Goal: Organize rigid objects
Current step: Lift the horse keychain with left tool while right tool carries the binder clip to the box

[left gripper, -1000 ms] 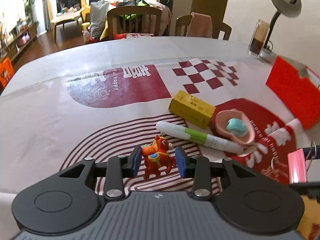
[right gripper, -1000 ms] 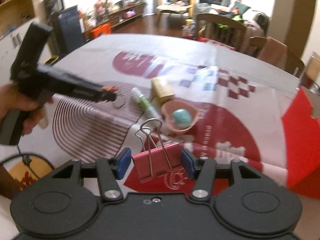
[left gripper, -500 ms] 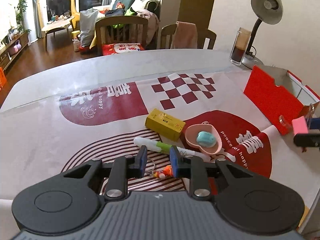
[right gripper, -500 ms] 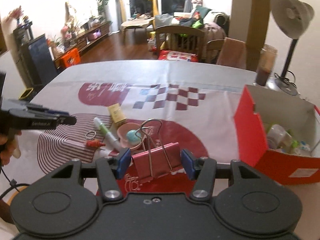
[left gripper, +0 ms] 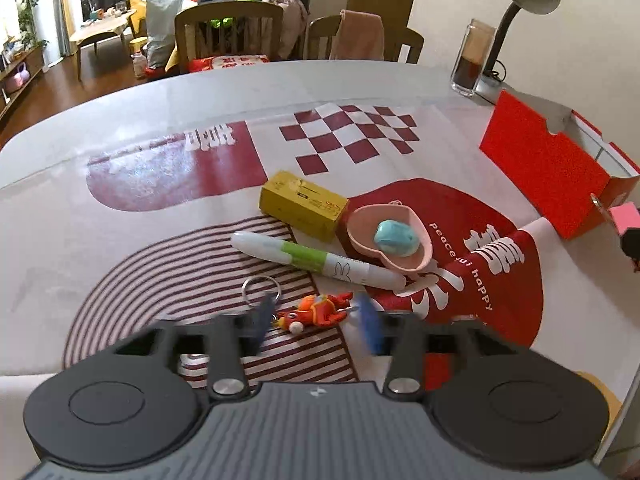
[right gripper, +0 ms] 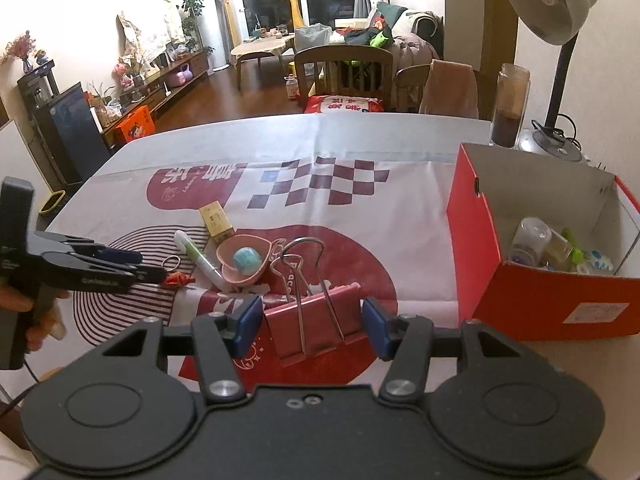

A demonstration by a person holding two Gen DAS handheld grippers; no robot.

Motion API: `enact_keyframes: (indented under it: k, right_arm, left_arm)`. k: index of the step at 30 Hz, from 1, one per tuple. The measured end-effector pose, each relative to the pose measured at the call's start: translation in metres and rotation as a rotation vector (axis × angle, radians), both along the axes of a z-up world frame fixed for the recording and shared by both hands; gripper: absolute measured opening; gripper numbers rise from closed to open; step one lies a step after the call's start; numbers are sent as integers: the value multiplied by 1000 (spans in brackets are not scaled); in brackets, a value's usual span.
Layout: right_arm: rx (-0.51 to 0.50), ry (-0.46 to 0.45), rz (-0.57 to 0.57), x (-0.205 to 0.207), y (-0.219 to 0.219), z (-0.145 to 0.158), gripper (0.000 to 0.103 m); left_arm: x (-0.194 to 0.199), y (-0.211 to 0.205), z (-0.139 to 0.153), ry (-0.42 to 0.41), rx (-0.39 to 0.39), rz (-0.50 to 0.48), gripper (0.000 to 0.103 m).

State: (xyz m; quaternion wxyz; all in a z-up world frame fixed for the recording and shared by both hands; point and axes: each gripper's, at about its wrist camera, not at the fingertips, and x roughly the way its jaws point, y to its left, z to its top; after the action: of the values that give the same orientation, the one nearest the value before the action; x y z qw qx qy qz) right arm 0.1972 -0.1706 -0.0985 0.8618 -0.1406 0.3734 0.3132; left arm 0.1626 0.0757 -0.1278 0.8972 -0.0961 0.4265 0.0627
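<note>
Right gripper [right gripper: 312, 326] jaws pinch the pink binder clip [right gripper: 314, 326]; left gripper [left gripper: 316, 320] jaws parted, empty, straddling the red keychain toy [left gripper: 316, 309] lower centre — its key ring [left gripper: 261, 289] could snag a jaw.

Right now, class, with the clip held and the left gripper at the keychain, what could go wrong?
1. The right gripper holds the pink clip by its sides only; it could twist or drop before it is over the red box.
2. The left gripper is open around the red keychain, whose ring trails aside and may snag.
3. The pen lies close by and could get knocked.
</note>
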Motion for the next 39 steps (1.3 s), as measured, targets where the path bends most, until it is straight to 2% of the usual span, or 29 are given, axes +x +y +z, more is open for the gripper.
enact_keyframes:
  k: [1,6,9,14,19,23,31,39]
  right_arm:
    - [-2,1,0,0,-1,0,54]
    - [-3,11,-16,3,-11,-3,54]
    - [-1,17,-27,5,-16,-4,54]
    - [-1,24,-35,8,-24,-6,54]
    - [-4,26,-33,10,-29,-6,54]
    - [-4,25,-33,10,-29,-6,54]
    - [-2,6,-14,17,-37,2,54]
    - [14,-30,-13,32,-49,21,54]
  left_arm:
    - [2,-2,-2,-9,2,8,72]
    - [21,-12,-20,45,42,19,72]
    - [28,-11,-30,79,31,47,72]
    - [29,-11,-37,79,10,70,71]
    - [32,-12,-37,73,-5,87,53]
    - [31,-13,-37,62,-1,91,52]
    - [20,-17,-30,31,17,124,50]
    - [10,-20,4,-51,-37,135,50]
